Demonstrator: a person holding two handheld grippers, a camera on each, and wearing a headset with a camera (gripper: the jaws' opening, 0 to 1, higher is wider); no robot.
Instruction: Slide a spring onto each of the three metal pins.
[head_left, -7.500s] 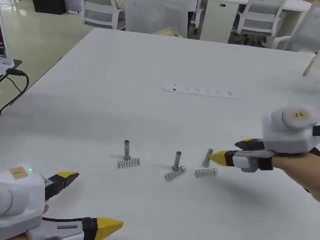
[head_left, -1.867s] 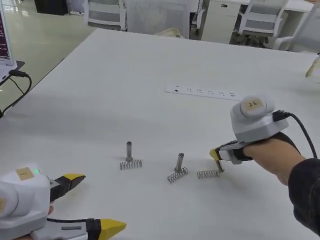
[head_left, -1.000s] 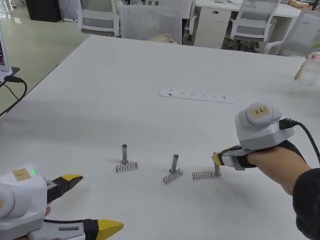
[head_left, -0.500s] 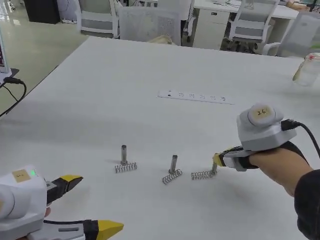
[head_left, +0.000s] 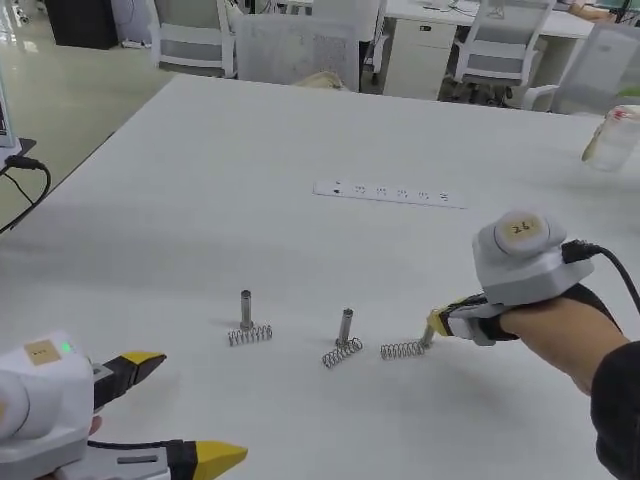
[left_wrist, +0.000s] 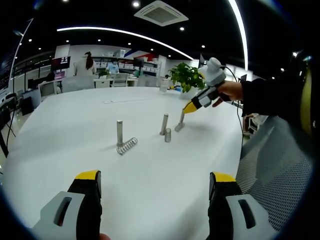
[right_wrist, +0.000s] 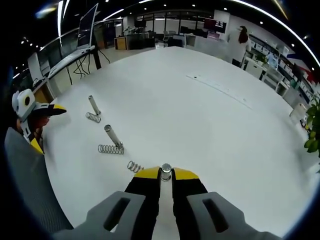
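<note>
Though three pins (head_left: 246, 308) show, three springs (head_left: 249, 335) lie loose.

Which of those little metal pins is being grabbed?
On the white table, nearer than the power strip, pins stand in a row with springs beside them. It is the right-end pin, clamped in the right gripper's yellow jaws; the others stand free.

Three metal pins (head_left: 246, 308) and three springs (head_left: 249, 335) (one lying beside each pin).
</note>
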